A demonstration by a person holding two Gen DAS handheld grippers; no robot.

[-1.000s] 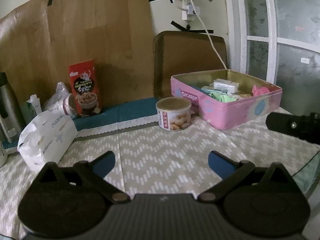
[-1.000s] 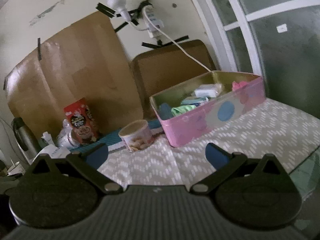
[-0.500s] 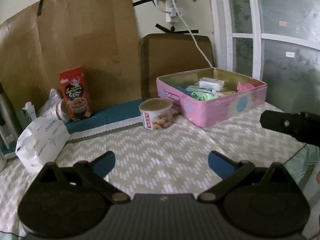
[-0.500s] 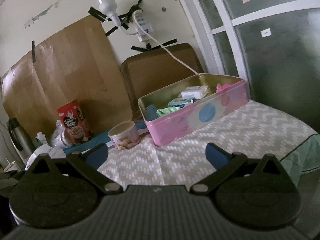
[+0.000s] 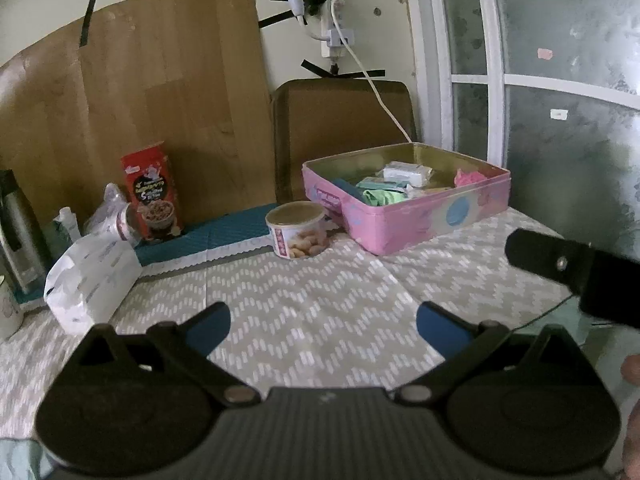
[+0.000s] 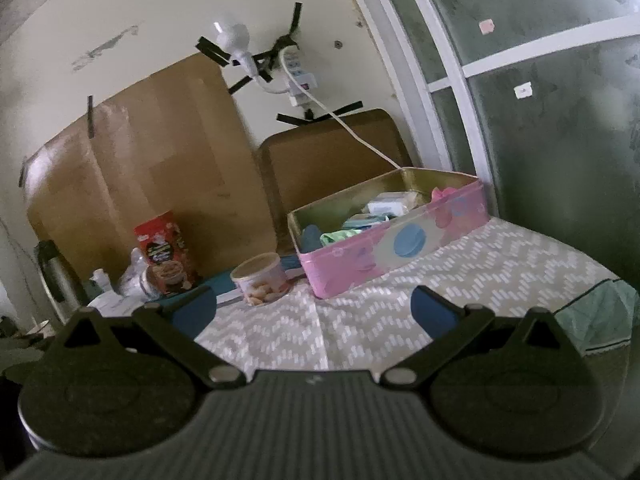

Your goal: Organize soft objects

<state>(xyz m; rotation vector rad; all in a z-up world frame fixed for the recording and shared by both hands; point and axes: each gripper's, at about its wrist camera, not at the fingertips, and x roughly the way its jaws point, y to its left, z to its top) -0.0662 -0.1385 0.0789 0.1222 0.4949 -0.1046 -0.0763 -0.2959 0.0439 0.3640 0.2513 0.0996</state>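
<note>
A pink tin box [image 5: 424,216] stands at the far right of the table, and it also shows in the right wrist view [image 6: 384,248]. It holds several soft items: a green cloth [image 5: 380,195], a white packet [image 5: 406,172] and a pink piece [image 5: 468,178]. My left gripper [image 5: 323,326] is open and empty, above the patterned tablecloth, well short of the box. My right gripper [image 6: 314,310] is open and empty, also short of the box. The right gripper's body shows as a black bar in the left wrist view [image 5: 560,264].
A round snack can [image 5: 298,230] stands left of the box. A white bag [image 5: 90,280], a red cereal box [image 5: 152,192], a clear bottle [image 5: 114,216] and a dark flask [image 5: 16,236] sit at the left. A brown chair back [image 5: 344,128] is behind the box.
Both grippers have pulled back and tilted upward; the box and can look farther off and more of the wall shows. Both stay open and empty.
</note>
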